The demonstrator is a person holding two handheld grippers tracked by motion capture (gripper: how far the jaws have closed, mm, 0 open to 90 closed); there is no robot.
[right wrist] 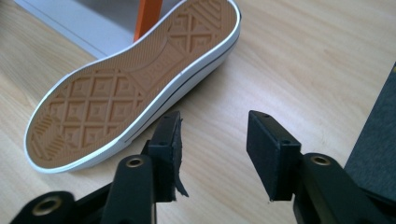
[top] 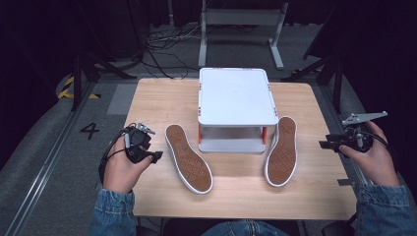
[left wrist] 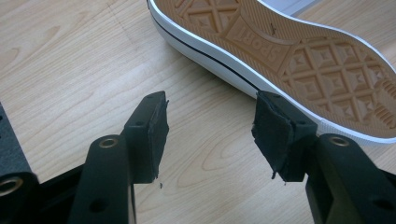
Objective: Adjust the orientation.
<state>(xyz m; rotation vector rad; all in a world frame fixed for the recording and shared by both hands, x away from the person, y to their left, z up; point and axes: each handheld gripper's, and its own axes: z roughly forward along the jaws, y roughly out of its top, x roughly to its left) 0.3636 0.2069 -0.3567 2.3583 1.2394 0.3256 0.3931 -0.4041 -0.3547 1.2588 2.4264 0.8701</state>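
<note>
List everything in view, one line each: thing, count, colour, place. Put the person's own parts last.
left shoe: one, tan sole up with white rim, on the table left of the rack.
right shoe: one, tan sole up with white rim, on the table right of the rack, its far end beside the rack's corner.
rack: one, white two-level stand with orange posts, at the table's far middle.
table: one, light wood.
frame: one, grey metal, on the floor behind the table.
cables: several, dark, on the floor behind.
left tool: one, black, open over bare table beside the left shoe.
right tool: one, black, open beside the right shoe.
sleeves: two, blue denim, bottom edge.
</note>
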